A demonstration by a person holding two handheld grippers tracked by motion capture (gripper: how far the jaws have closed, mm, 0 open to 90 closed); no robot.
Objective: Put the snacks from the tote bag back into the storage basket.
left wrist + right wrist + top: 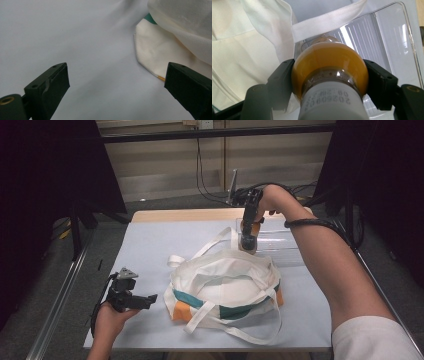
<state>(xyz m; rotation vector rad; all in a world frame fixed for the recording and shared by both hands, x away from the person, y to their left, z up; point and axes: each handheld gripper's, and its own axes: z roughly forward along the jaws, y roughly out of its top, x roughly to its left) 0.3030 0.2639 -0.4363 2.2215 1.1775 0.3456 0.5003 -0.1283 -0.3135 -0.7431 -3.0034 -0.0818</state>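
Above the bag's far rim point(250, 262), right claw point(248, 240) gripping orange bottle point(329, 65), left claw point(145, 300) open, just beside bag.

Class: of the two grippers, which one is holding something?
The right gripper, clamped on an orange bottle above the bag; the left gripper is open, empty.

Tote bag point(225, 285): cream-white fabric, teal and orange panels at the lower edge, white straps point(329, 21). Bottle point(329, 67): amber-orange contents, pale grey-white cap with dark printed digits. Tray point(280, 242): clear plastic, ribbed floor. Table cover point(150, 250): plain pale blue-grey, no pattern; tabletop edge point(180, 215) beyond it light wood. Both grippers black: left gripper point(150, 299) with grey three-cornered plate, right gripper point(329, 82) with a brass-coloured screw. Sleeve point(372, 340) white.
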